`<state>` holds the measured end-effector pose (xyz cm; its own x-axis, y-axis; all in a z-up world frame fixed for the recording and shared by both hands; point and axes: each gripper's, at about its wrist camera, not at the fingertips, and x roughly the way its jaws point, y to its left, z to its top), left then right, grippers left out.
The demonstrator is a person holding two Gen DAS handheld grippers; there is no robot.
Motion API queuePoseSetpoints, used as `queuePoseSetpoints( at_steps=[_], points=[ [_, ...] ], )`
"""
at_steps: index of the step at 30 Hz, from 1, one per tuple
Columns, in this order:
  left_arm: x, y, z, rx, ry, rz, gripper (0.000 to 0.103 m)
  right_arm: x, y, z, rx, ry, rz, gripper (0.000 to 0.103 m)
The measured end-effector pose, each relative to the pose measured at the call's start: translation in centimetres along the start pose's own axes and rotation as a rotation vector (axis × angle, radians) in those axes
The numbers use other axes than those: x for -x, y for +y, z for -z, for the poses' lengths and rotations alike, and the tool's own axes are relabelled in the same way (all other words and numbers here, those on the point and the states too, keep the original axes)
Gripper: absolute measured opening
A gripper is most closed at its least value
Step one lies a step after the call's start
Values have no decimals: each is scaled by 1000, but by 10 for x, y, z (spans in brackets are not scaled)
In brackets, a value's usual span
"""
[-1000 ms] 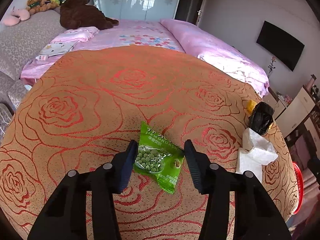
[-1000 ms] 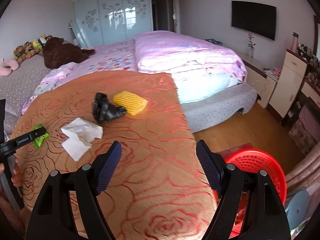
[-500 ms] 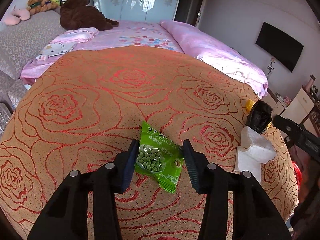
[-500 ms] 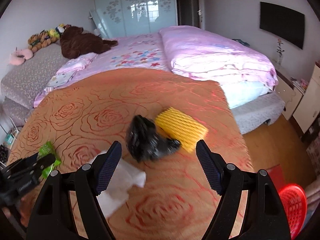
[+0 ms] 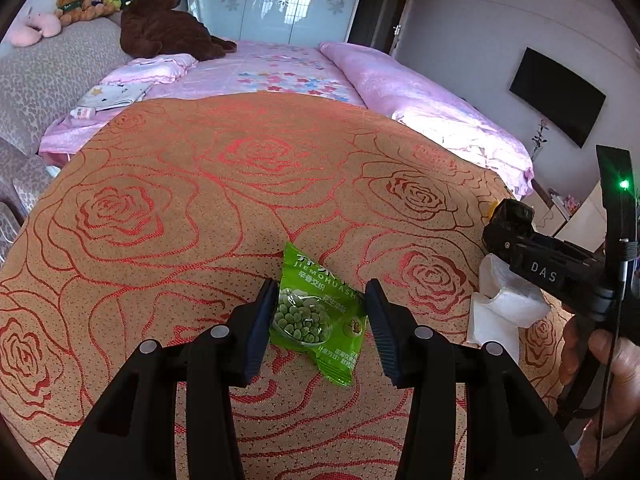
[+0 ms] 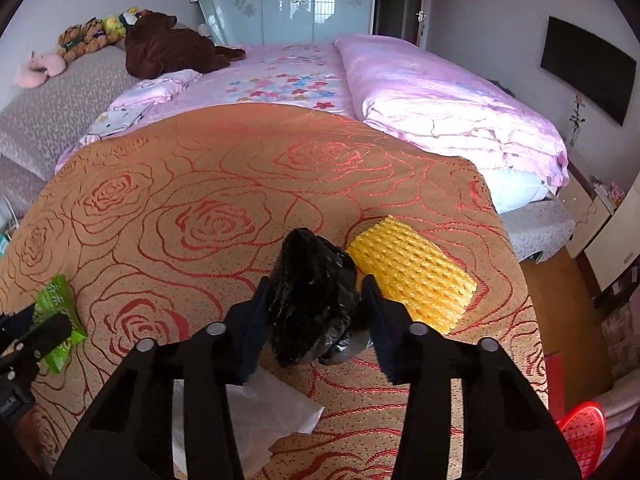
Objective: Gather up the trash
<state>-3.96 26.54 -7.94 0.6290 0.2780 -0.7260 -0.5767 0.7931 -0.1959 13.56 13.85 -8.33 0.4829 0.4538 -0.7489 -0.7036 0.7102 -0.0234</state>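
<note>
A green pea snack packet lies on the rose-patterned cloth. My left gripper straddles it, jaws partly closed, pads at its sides, not visibly squeezing. A crumpled black plastic bag sits between the pads of my right gripper, jaws narrowed around it; I cannot tell if they grip it. White tissue lies under the right gripper and shows in the left wrist view. A yellow foam net lies right of the bag. The packet shows at far left in the right wrist view.
The cloth-covered table stands before a pink bed with a brown plush bear. A red basket sits on the floor at lower right. The right gripper's body shows at the left view's right edge.
My right gripper swung left from the table edge and closed in around the black bag, jaws narrowing. My left gripper's jaws narrowed around the green packet.
</note>
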Motion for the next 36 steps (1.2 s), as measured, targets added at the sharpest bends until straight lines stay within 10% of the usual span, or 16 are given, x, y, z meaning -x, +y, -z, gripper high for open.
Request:
queuePoseSetpoints(
  at_steps=[36],
  points=[
    [46, 0, -1, -8, -108, 15, 35, 92, -40, 44, -124, -125, -27, 36]
  ],
)
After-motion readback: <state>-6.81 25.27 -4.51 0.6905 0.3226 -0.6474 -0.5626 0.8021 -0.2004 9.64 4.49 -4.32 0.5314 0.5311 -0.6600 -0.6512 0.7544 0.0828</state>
